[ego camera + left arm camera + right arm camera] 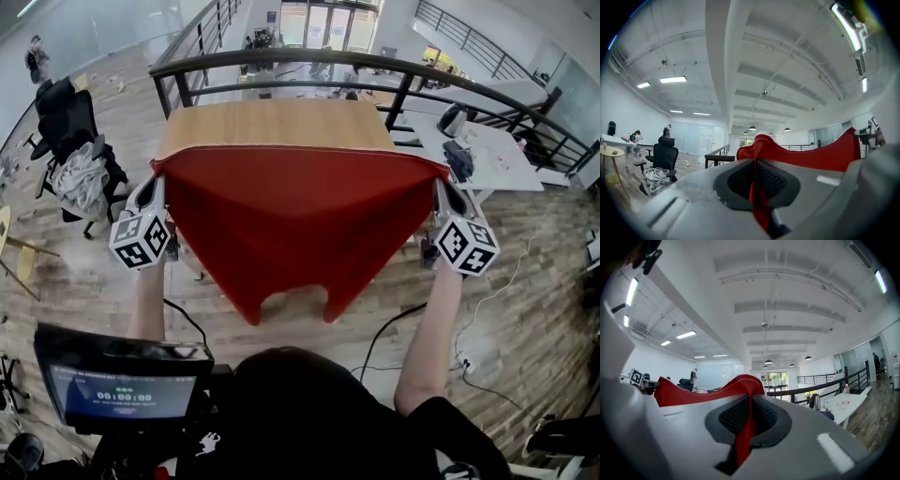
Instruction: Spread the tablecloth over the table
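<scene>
The red tablecloth (291,225) hangs stretched in the air at the near edge of the wooden table (277,122), its top edge taut and its lower part drooping toward the person. The left gripper (157,178) is clamped on its left corner and the right gripper (439,186) on its right corner (each gripper view shows a red fold pinched between closed jaws). Beyond the table runs a dark railing (281,61), with a black office chair (70,127) far left and a white desk (497,155) far right.
</scene>
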`<act>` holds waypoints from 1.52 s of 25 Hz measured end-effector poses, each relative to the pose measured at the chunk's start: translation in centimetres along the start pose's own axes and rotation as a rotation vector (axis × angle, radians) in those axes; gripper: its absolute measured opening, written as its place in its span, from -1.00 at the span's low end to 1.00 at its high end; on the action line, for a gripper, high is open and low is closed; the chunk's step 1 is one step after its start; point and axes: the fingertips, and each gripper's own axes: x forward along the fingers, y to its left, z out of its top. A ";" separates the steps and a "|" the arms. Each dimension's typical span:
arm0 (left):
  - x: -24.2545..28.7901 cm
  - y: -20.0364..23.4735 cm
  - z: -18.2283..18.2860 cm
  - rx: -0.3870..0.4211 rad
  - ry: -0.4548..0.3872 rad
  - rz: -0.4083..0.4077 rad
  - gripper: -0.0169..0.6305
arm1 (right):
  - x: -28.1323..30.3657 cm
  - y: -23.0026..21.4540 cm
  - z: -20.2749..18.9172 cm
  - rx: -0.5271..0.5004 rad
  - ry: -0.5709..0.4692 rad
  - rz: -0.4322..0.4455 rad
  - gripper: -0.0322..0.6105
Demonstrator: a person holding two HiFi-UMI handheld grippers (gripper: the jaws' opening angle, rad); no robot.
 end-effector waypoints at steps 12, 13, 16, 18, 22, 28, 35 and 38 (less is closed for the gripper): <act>3.1 7.1 -0.1 -0.053 -0.023 -0.040 -0.91 | 4.7 5.6 -0.4 0.037 -0.007 -0.050 -0.86; 3.6 7.4 -0.1 -0.055 -0.022 -0.038 -0.91 | 5.5 5.8 -0.5 0.043 -0.005 -0.052 -0.86; 5.3 7.7 -0.1 -0.045 -0.019 -0.027 -0.91 | 7.6 5.1 -0.5 0.055 -0.016 -0.055 -0.86; 6.8 7.8 -0.1 -0.038 -0.019 -0.018 -0.91 | 9.2 4.4 -0.3 0.055 -0.032 -0.054 -0.86; 10.4 8.0 -0.7 -0.039 -0.015 0.018 -0.91 | 13.2 2.8 -0.2 0.057 -0.053 -0.044 -0.86; 16.3 8.2 -0.4 -0.042 -0.007 0.080 -0.91 | 20.1 -0.2 0.5 0.064 -0.068 -0.006 -0.86; 23.7 8.2 0.9 -0.019 -0.026 0.164 -0.91 | 29.5 -3.6 0.6 0.038 -0.054 0.070 -0.86; 25.9 8.4 2.0 -0.008 -0.024 0.196 -0.91 | 32.5 -4.3 1.5 0.033 -0.050 0.100 -0.86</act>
